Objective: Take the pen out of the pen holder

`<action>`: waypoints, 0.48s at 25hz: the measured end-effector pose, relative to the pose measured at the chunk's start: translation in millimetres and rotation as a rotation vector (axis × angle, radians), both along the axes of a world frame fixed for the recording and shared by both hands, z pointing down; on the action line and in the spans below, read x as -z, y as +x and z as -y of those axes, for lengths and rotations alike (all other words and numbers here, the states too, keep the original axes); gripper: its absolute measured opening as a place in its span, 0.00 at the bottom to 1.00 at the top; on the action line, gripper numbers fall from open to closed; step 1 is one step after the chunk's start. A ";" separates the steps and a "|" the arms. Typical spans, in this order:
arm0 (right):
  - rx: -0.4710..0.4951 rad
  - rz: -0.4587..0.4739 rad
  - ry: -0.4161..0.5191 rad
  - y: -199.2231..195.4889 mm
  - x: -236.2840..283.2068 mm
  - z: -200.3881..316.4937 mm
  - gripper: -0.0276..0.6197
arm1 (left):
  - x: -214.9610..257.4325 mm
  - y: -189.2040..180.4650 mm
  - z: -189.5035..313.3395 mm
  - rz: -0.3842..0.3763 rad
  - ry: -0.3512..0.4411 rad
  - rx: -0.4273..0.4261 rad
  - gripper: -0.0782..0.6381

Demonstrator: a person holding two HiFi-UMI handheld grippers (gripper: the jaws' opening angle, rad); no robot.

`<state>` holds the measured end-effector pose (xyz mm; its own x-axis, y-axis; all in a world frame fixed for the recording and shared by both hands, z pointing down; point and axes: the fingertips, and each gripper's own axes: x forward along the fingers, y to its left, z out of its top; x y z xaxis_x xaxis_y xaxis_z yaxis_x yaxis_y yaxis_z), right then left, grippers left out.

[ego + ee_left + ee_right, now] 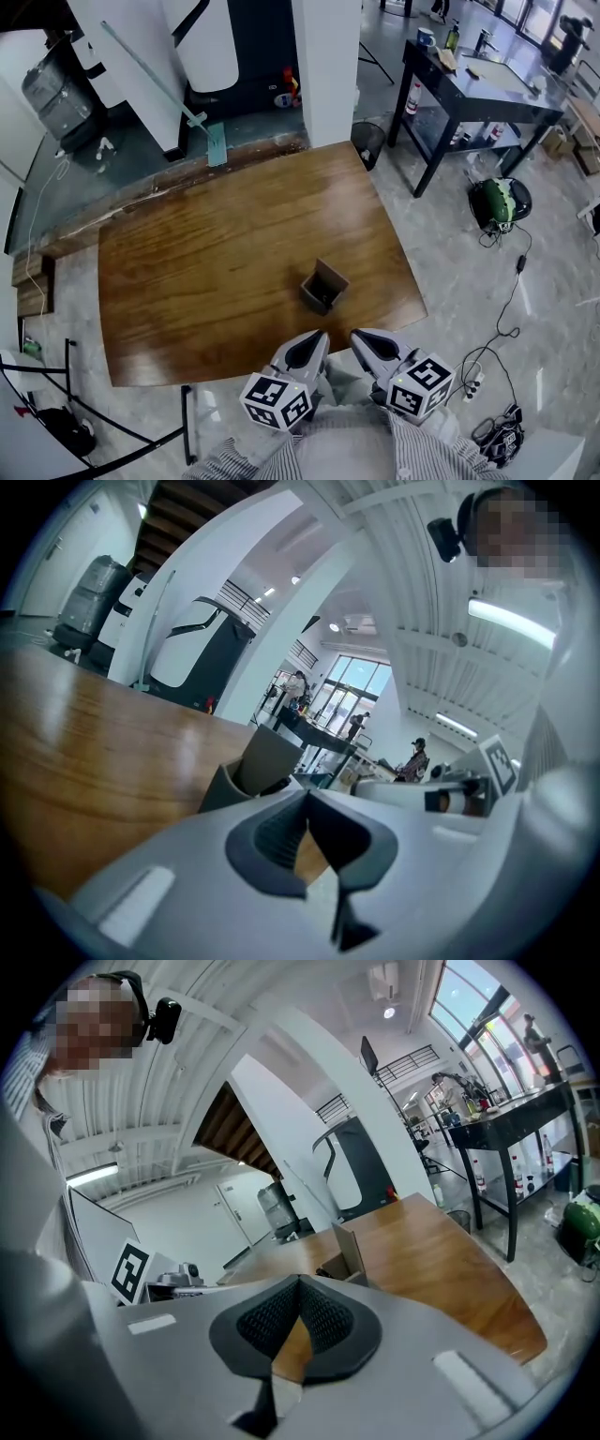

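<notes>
— Left hand-held gripper and right hand-held gripper, both closed and empty, at the brown wooden counter's near edge.
— Dark square pen holder just beyond; only the left gripper view shows a dark pen tip at its rim.

You face brown wooden table on glossy grey tile floor. White pillar stands at its far edge, black bin just beside. Beyond, you see dark workbench bearing bottles. Black cable trails over floor near table. Tall windows shine bright in right gripper view. Strip light glows on white ceiling above you.
</notes>
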<state>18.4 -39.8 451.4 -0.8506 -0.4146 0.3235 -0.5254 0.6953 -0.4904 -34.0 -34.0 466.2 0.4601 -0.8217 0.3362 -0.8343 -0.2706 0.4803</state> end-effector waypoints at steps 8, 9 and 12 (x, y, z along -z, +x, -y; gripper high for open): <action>-0.016 0.014 -0.068 -6.2 -9.9 2.3 0.04 | -7.6 -5.3 12.0 -0.015 -0.024 -0.041 0.12; -0.015 0.015 -0.079 -7.2 -11.9 0.7 0.04 | -9.9 -6.0 13.2 -0.018 -0.030 -0.042 0.12; -0.019 0.017 -0.105 -8.8 -19.6 -2.0 0.04 | -18.1 -5.5 19.0 -0.012 -0.044 -0.053 0.12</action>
